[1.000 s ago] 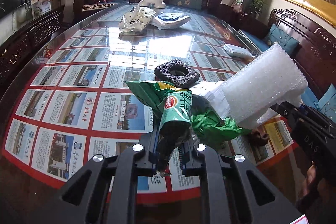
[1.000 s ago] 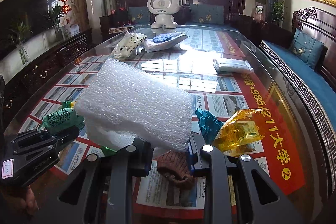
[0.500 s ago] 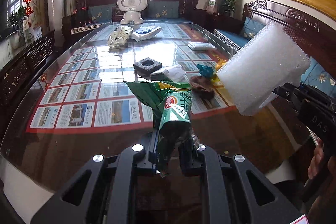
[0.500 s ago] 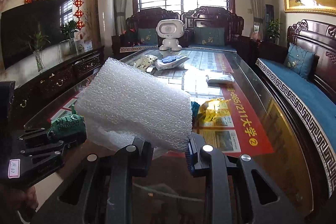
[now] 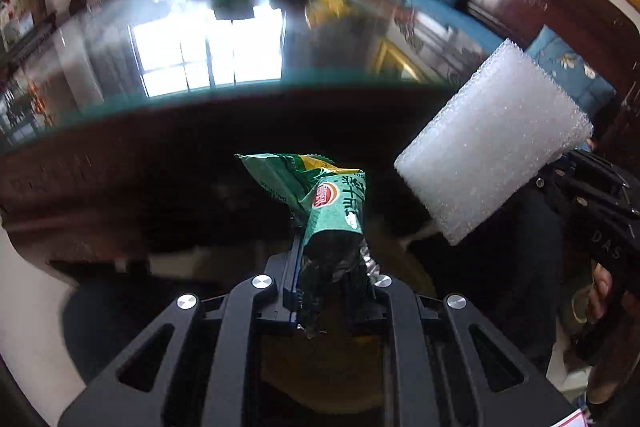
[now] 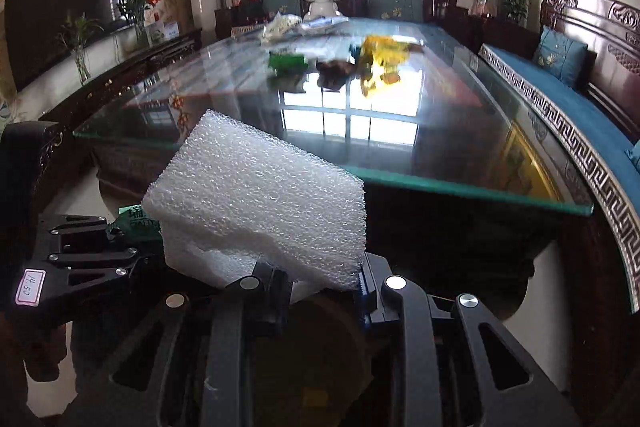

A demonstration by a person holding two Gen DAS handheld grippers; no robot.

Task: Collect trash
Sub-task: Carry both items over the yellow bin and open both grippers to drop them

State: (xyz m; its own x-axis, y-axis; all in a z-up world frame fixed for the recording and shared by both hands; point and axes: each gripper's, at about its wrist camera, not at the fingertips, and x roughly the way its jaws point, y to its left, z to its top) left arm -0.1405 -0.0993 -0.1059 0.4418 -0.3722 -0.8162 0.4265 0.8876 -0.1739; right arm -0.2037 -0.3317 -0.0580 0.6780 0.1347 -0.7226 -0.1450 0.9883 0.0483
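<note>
A: Glass table (image 6: 460, 163) mirrors the window, wood sofas around it.
B: Left claw (image 5: 326, 283) pinches a crumpled green wrapper (image 5: 332, 211); right claw (image 6: 324, 291) clamps white foam (image 6: 260, 203), both below table edge.

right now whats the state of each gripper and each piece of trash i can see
left gripper: shut on the green snack bag, off the table
green snack bag: crumpled, held upright
right gripper: shut on the white foam block
white foam block: held in the air, tilted
yellow wrapper: crumpled, lying on the glass table
green scrap: lying on the table
brown scrap: lying on the table
</note>
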